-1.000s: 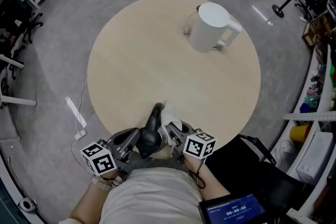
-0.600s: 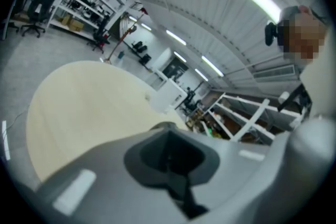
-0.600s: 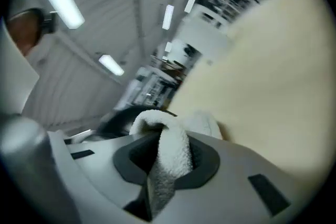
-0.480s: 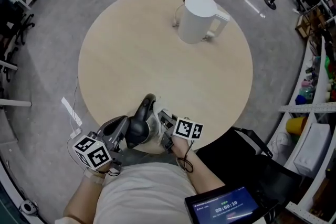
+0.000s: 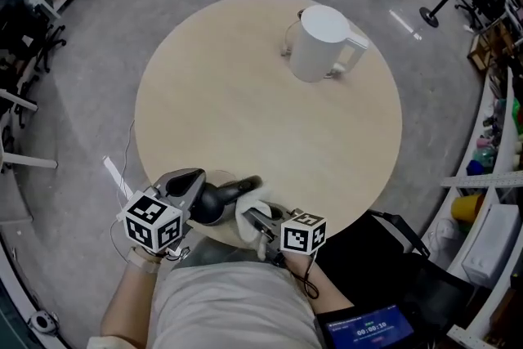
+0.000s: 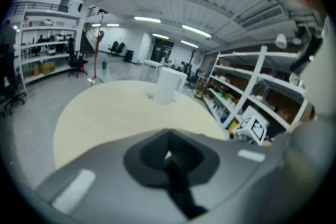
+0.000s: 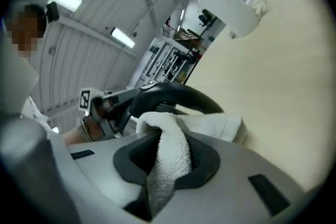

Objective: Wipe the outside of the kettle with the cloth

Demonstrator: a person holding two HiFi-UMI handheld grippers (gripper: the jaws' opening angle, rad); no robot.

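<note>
Right gripper view, closest in: the right tool (image 7: 169, 159) is clamped on a white cloth (image 7: 170, 147). One fold runs down between the two jaws, and the rest bunches out in front of them. In the head view this tool (image 5: 255, 218) sits at the near edge of the round, pale surface (image 5: 229, 110), just in front of the person's torso, with the cloth (image 5: 248, 211) a white lump at its tip. The left tool (image 5: 248, 185) lies just beside it, and its black jaws point right so that their tip is over the cloth; whether they touch it I cannot tell. The left gripper view shows this tool (image 6: 168, 159) with its jaws drawn together and nothing between them.

Beyond both tools the surface (image 6: 105, 110) is bare wood. At its far side, well apart from the tools, a white kettle (image 5: 317, 45) stands upright with its handle to the right. It appears small in the left gripper view (image 6: 169, 84) and near the top edge in the right gripper view (image 7: 227, 3). Grey floor (image 5: 98, 37) surrounds the surface.
</note>
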